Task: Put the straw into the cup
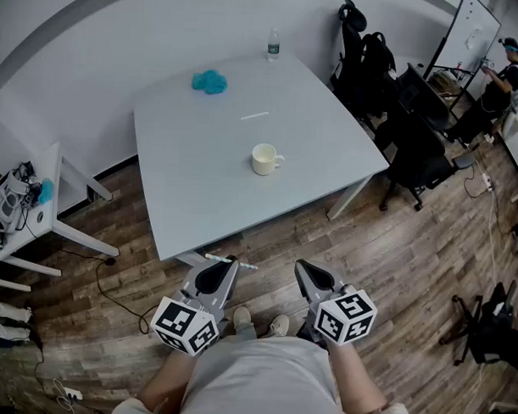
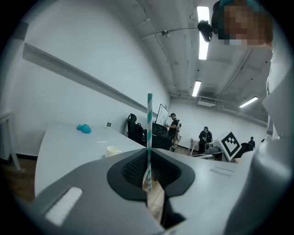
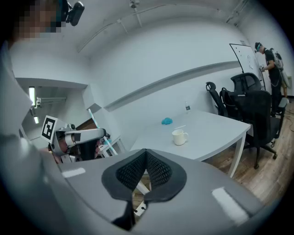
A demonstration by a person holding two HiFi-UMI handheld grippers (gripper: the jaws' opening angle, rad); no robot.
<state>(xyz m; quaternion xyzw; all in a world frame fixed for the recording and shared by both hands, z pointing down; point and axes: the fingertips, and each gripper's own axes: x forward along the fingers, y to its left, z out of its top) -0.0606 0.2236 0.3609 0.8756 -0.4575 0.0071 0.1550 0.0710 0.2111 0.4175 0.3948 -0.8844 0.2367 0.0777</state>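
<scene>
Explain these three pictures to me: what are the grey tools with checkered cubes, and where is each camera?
No robot here: a person holds two hand tools with pinching jaws. The head view comes from a camera on the person's head, looking down; the other two come from cameras riding on each tool. The left gripper is shut on a striped straw. The right gripper is shut and empty. On the grey table stand a cream cup and a bottle; a blue crumpled thing and a thin white stick lie there too.
</scene>
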